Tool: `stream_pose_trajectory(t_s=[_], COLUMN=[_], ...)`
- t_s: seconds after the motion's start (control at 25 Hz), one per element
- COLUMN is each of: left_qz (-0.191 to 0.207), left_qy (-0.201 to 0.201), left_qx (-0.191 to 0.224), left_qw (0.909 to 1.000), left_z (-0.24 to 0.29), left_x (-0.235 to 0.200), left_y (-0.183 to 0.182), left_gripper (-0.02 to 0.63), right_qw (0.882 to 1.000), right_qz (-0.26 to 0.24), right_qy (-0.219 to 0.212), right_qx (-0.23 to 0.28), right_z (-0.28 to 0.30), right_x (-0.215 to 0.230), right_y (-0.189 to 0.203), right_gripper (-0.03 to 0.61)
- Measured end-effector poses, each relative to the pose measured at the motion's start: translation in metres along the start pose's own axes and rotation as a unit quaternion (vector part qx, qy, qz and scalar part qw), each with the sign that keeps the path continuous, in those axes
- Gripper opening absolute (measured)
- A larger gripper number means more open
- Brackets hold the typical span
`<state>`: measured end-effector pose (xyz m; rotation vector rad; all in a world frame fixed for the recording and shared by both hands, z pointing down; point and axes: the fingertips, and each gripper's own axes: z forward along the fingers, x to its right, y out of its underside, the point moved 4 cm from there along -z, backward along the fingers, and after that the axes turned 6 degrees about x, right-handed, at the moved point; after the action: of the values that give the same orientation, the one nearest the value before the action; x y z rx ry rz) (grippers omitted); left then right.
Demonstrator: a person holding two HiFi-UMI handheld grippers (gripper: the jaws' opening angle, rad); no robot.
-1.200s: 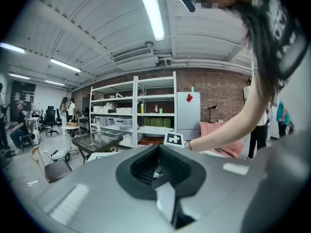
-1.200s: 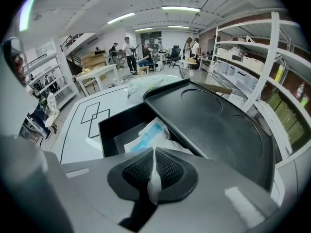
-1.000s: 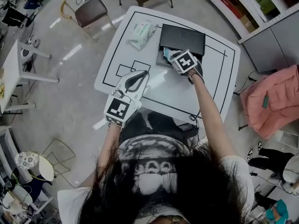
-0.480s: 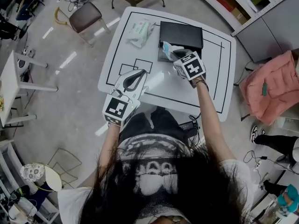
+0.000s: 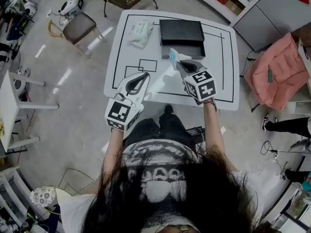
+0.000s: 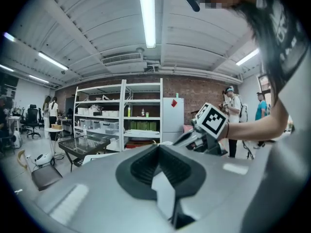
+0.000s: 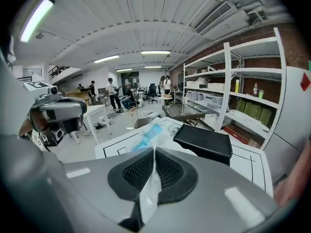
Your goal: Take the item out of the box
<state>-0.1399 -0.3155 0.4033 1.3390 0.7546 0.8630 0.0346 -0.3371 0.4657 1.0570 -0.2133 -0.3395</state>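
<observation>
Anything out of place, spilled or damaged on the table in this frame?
Nothing stands out. The black box sits square on the white table; the right tool pinches the blue-and-white packet by one edge; the wipes pack lies flat at the far-left corner. No spill or damage shows.

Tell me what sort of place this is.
Probably a lab or workshop: metal storage shelves, a white table marked with black outlines, and people standing among desks behind.

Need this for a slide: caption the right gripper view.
Right claw grips a packet beside the black box on the table.
</observation>
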Motion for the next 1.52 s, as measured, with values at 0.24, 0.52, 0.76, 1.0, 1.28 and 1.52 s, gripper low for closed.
stream_pose_trajectory(t_s=[0.24,0.52,0.76,1.0,1.28,1.52], left_qz=[-0.001,-0.003,-0.006,-0.011,-0.011,-0.013], left_qy=[0.027,0.052,0.057,0.059,0.056,0.044], left_qx=[0.004,0.008,0.006,0.002,-0.003,-0.003], left_qw=[0.9996,0.9986,0.9983,0.9982,0.9983,0.999], left_z=[-0.03,-0.058,-0.073,-0.074,-0.065,-0.054], left_x=[0.007,0.016,0.024,0.037,0.055,0.082], left_y=[0.002,0.006,0.012,0.014,0.012,0.002], left_gripper=[0.0,0.0,0.0,0.0,0.0,0.0], right_qw=[0.999,0.995,0.994,0.993,0.991,0.991], right_qz=[0.037,0.07,0.081,0.089,0.096,0.101], right_qy=[0.029,0.06,0.068,0.073,0.082,0.082], right_qx=[0.018,0.028,0.028,0.024,0.031,0.038], right_z=[-0.034,-0.065,-0.085,-0.106,-0.129,-0.161], right_x=[-0.045,-0.086,-0.112,-0.117,-0.108,-0.091], right_y=[0.011,0.026,0.042,0.054,0.063,0.071], right_gripper=[0.014,0.014,0.014,0.014,0.014,0.014])
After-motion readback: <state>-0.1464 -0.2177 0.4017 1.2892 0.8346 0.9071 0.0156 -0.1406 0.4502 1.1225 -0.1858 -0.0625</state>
